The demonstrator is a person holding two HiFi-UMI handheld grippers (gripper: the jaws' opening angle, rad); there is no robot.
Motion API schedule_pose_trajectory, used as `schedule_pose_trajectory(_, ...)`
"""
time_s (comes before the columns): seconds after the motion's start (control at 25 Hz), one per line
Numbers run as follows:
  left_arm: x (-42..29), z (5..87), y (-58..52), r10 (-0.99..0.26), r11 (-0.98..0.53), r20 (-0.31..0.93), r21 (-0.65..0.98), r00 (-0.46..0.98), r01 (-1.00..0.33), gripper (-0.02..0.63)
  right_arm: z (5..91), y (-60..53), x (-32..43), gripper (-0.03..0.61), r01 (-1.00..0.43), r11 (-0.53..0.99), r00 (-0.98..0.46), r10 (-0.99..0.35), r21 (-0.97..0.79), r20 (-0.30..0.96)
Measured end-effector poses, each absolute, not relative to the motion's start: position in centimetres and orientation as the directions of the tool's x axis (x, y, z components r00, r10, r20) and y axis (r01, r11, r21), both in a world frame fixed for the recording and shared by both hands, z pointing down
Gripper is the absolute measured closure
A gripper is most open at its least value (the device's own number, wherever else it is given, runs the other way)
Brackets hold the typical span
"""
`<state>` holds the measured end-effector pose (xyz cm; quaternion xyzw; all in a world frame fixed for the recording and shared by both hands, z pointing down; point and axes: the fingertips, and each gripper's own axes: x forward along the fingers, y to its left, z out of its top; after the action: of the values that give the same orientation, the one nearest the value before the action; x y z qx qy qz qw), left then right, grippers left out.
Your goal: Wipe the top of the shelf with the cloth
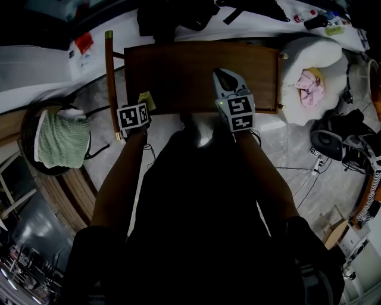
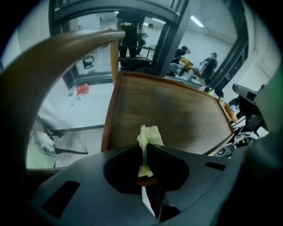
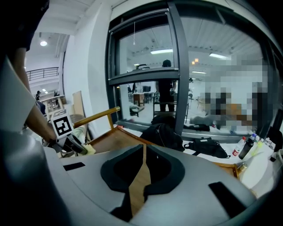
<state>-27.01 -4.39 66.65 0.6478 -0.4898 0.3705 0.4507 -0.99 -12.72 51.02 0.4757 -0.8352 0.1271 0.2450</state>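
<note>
Wooden shelf top [image 1: 196,68] is stretching ahead and rightward of the left gripper [image 2: 146,154], which is pinching the cloth [image 2: 149,136] at its near-left corner; right gripper [image 3: 142,161] is hovering closed, empty.

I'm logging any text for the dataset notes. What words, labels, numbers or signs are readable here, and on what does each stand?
None can be read as words.
Cube on the left gripper: a black-and-white square marker, no letters.
Cube on the right gripper: the same.
Bottles at the far right: labels too small.
Red and white sheet: print too blurred.
</note>
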Motion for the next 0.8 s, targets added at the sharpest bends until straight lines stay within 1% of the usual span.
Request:
schedule_pose_trajectory(0.12, -24.7, 64.3, -5.4, -0.387, -0.22, 0.851, 0.289, 0.355, -0.932, 0.578, 49.9, -12.3, -0.6, 0.545, -0.844, 0.536, -0.448, -0.721, 0.015, 0.529)
schedule_pose_trajectory(0.24, -22.6, 61.1, -6.5, -0.467, -0.282, 0.754, 0.369, 0.462, -0.886, 0.578, 48.2, -11.7, -0.2, 0.545, -0.823, 0.568, -0.488, -0.707, 0.0, 0.512)
schedule_pose_trajectory(0.44, -18.3, 52.3, -9.6, -0.595, -0.434, 0.504, 0.454, 0.626, -0.778, 0.578, 42.4, -10.4, 0.9, 0.545, -0.762, 0.647, -0.58, -0.683, 0.0, 0.444)
schedule_pose_trajectory(0.56, -15.4, 45.8, -10.3, -0.622, -0.525, 0.354, 0.473, 0.698, -0.708, 0.578, 37.3, -9.2, 2.4, 0.546, -0.75, 0.661, -0.608, -0.702, 0.021, 0.371)
schedule_pose_trajectory(0.64, -14.0, 41.9, -10.0, -0.626, -0.579, 0.286, 0.453, 0.726, -0.678, 0.578, 33.1, -8.2, 3.4, 0.546, -0.744, 0.667, -0.625, -0.72, 0.051, 0.3)
schedule_pose_trajectory(0.8, -12.6, 34.8, -7.8, -0.635, -0.66, 0.164, 0.393, 0.755, -0.64, 0.578, 25.1, -5.8, 4.1, 0.545, -0.731, 0.682, -0.671, -0.725, 0.029, 0.152)
